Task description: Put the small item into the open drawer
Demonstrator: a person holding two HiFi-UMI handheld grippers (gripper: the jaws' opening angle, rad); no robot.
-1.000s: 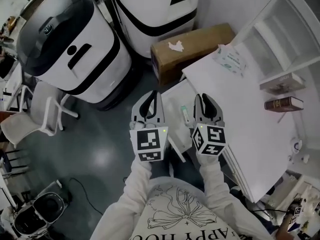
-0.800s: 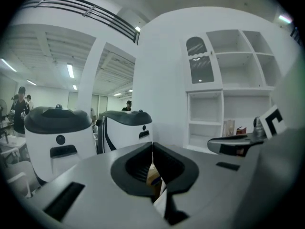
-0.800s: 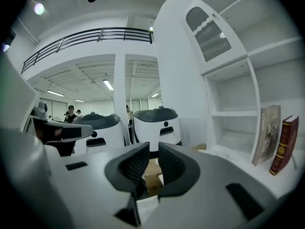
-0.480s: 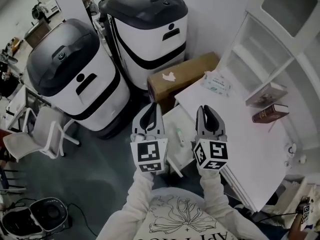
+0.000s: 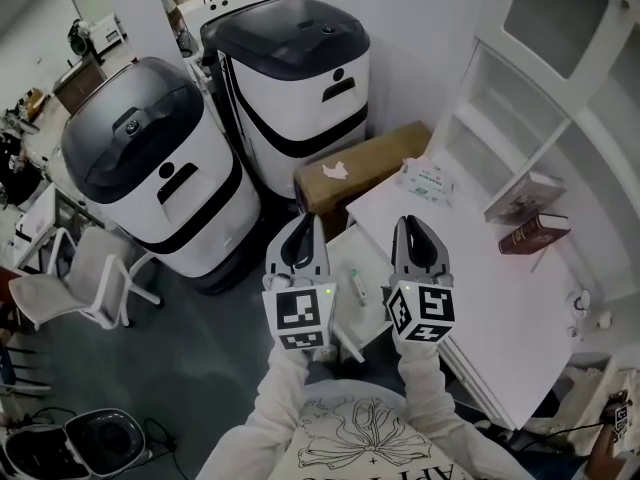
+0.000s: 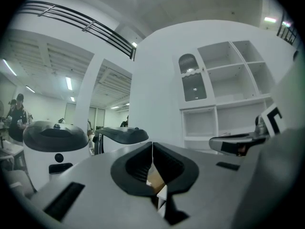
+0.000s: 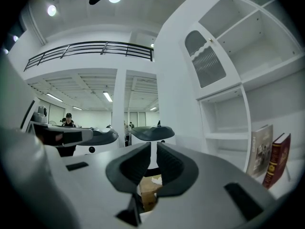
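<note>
table (image 5: 480,288): white; tissue pack (image 5: 430,180) at far corner, tan book (image 5: 525,196) and red book (image 5: 535,235) at cabinet side
drawer (image 5: 374,264): open, small item (image 5: 358,287) inside
floor (image 5: 200,368): grey; cardboard box (image 5: 365,168), chair (image 5: 80,288), near machine (image 5: 160,183), far machine (image 5: 295,68)

Two tall white machines (image 5: 160,183) (image 5: 300,78) with dark grey domed lids, at ten and twelve o'clock. One brown cardboard box (image 5: 365,173) at one o'clock. One white flat-topped table (image 5: 480,288) at four o'clock. One white open drawer (image 5: 350,248) near centre, with one small pale stick-shaped item (image 5: 358,286) inside. One pale plastic packet (image 5: 430,180) at two o'clock. Two books at three o'clock: one pale-covered book (image 5: 525,196), one dark red book (image 5: 535,236). One white metal-framed chair (image 5: 90,283) at eight o'clock. One white open-shelved cabinet (image 5: 520,108) at two o'clock.
</note>
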